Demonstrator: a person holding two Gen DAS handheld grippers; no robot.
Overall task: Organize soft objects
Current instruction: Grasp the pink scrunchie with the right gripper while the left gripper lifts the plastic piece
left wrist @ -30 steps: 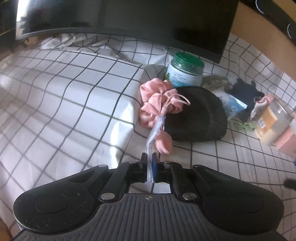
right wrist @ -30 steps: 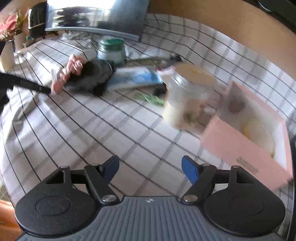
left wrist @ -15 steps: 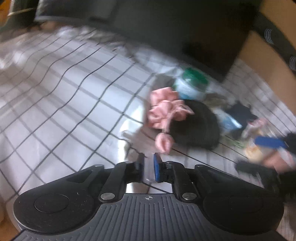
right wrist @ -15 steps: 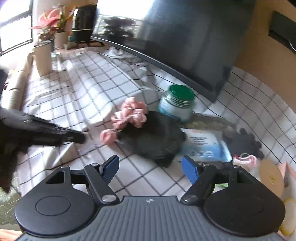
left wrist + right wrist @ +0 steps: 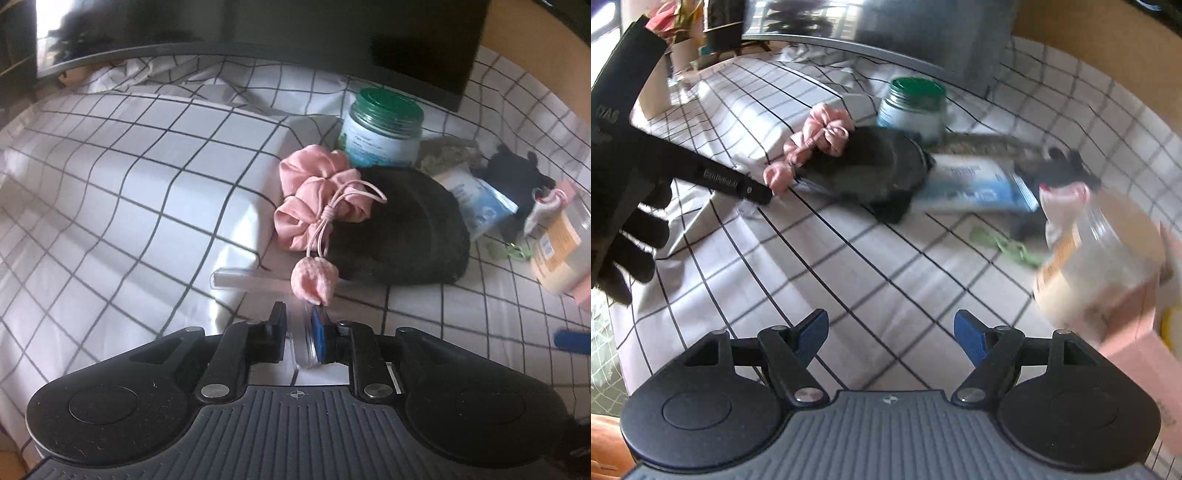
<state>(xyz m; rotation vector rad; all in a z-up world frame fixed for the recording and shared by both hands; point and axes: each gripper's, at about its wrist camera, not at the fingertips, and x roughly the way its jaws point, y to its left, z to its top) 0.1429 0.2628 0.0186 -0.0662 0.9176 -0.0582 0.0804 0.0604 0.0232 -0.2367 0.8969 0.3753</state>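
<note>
Checked white cloth (image 5: 140, 206) spans the surface; left tool (image 5: 298, 318) just parted, empty; right tool (image 5: 891, 328) wide, empty.

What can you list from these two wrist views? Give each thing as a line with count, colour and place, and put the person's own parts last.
scrunchie: one, pink satin, on the left edge of the dark pad
pom-pom: one, pink, on a cord from the scrunchie, just ahead of the left gripper
dark pad: one, dark fuzzy, middle of the cloth
jar: one, green lid, behind the pad
wipes pack: one, blue and white, right of the pad
clear jar: one, tan lid, far right, blurred
pink box: one, right edge
checked cloth: one, white with black lines, under everything
monitor: one, black, at the back
left gripper: fingers parted, just opening, clear strip between them
right gripper: fingers wide apart, nothing between them
gloved hand: one, black, holding the left gripper
</note>
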